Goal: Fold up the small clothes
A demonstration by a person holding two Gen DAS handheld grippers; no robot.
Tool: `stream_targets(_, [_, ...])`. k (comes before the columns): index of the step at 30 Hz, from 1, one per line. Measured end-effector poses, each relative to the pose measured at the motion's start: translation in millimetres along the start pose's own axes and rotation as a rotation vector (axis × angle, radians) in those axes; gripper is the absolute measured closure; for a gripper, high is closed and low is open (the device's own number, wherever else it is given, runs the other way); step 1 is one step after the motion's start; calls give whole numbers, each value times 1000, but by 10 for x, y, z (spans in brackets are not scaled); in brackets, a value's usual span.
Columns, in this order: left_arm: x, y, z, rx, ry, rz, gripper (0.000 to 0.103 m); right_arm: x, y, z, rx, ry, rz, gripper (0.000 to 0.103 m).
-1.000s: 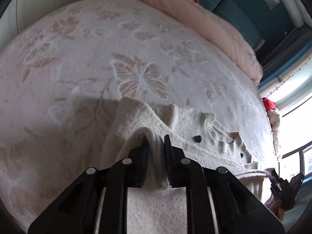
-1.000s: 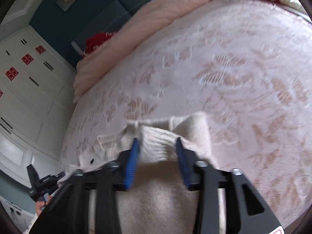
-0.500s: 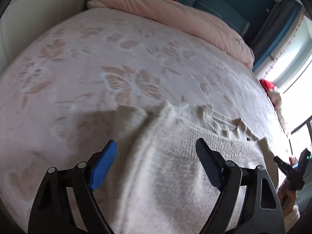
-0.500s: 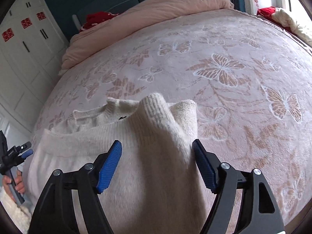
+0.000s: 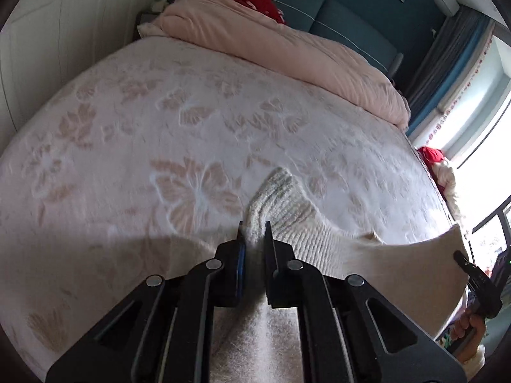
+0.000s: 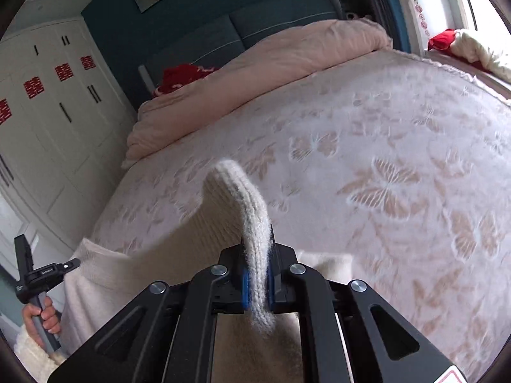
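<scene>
Two grippers are pinching one cream knitted sweater (image 5: 322, 239) above a wide bed. The knit is looking soft and fuzzy, with a ribbed band running along the gathered edge and a smoother, finer weave across the body. It is hanging stretched between the two tools, its ribbed folds standing up in rounded humps past the fingertips, while the bedspread (image 5: 143, 134) is lying below and beyond it. That bedspread is pale pink, plush, and embossed with butterflies and leaves in a darker tan.

The left gripper (image 5: 254, 228) is showing black plastic arms with round metal rivets and a blue pad on one finger; its jaws have just been closing and are now standing narrow, clamped on a thick fold of the sweater's ribbing. The right gripper (image 6: 257, 249) is built the same, with blue pads on both fingers; its jaws have likewise just been closing and are now squeezing a rolled ridge of knit that is arching up and forward out of the pads.

A puffy pink duvet (image 6: 255, 73) is lying bunched at the head of the bed, against a dark teal padded headboard (image 6: 198, 41). White panelled wardrobe doors (image 6: 48, 121) with red paper cut-outs are standing beside the bed.
</scene>
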State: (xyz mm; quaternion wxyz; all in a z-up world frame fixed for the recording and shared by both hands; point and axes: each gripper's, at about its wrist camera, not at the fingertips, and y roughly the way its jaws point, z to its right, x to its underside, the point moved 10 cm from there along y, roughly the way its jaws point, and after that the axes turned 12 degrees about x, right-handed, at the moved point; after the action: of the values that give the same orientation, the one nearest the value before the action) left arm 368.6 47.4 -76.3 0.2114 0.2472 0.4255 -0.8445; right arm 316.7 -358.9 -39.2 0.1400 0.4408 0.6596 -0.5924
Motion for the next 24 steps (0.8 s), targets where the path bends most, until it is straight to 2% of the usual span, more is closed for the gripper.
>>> stream_targets(1, [-59, 93, -60, -28, 1, -8, 95, -15, 120, 76, 24, 5, -16, 95])
stream_targets(3, [-43, 364, -209, -61, -25, -53, 94, 134, 544, 294, 68, 39, -105, 95])
stream_targets(6, [226, 854, -561, -144, -78, -158, 93, 592, 1100, 494, 122, 47, -293, 94])
stream_targets(7, [320, 941, -645, -176, -75, -167, 93, 633, 1118, 493, 140, 27, -295, 91])
stream_targets(8, [354, 941, -641, -179, -66, -157, 90, 591, 1031, 469, 153, 11, -262, 88])
stream_targets(9, [357, 895, -597, -171, -52, -136, 88, 531, 911, 447, 174, -4, -223, 85])
stream_targets(11, [331, 687, -457, -193, -14, -102, 85, 370, 557, 392, 263, -69, -114, 71])
stream_targets(12, [295, 530, -345, -210, 11, -78, 84, 309, 395, 326, 277, -98, -61, 69])
stream_targets(13, [265, 423, -254, -210, 27, -56, 84, 290, 221, 166, 247, -128, -15, 68])
stream_targets(14, [224, 318, -114, -203, 48, -32, 84, 324, 160, 7, 194, -141, -22, 70])
stream_targets(16, [243, 226, 245, -139, 86, -19, 79, 547, 191, -423, 50, -158, -106, 77])
stream_targets(17, [320, 269, 398, -106, 94, -42, 75, 695, 244, -657, -20, -163, -152, 85])
stream_targets(19, [525, 481, 595, -66, 96, -104, 75, 1033, 406, -1121, -135, -181, -247, 90])
stream_targets(20, [637, 594, 611, -68, 98, -135, 73, 1224, 528, -1341, -166, -208, -294, 90])
stream_targets(22, [895, 868, 476, -117, 75, -203, 73, 1461, 744, -1568, -166, -265, -339, 91])
stream_targets(23, [979, 944, 371, -139, 52, -226, 74, 1505, 874, -1574, -154, -273, -357, 98])
stream_targets(24, [1016, 987, 291, -134, 32, -227, 74, 1476, 938, -1521, -146, -265, -350, 102])
